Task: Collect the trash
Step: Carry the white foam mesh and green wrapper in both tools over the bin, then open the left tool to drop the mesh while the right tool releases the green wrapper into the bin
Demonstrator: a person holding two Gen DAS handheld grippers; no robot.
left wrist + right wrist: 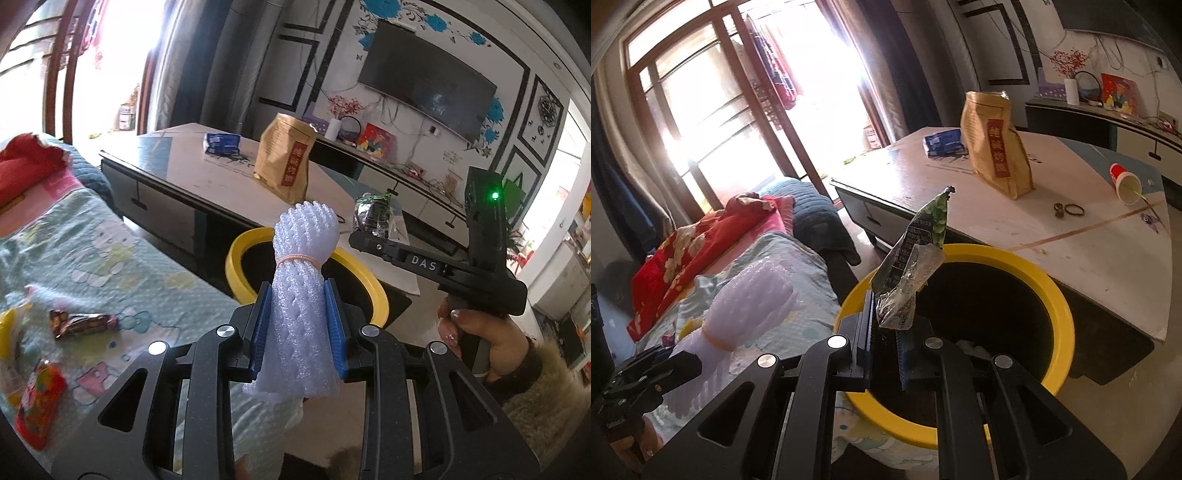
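My left gripper (301, 332) has its jaws clamped on a foam fruit net (303, 280), light, springy and crushable, so I grip low under its rubber band. My right gripper (884, 350) has its jaws pinching a crinkly snack wrapper (912, 254) by its bottom edge; it is thin and slippery. The yellow-rimmed bin (1052, 291) waits at twelve o'clock beside the table (1089, 240). More wrappers (83, 323) lie on the bed at nine o'clock.
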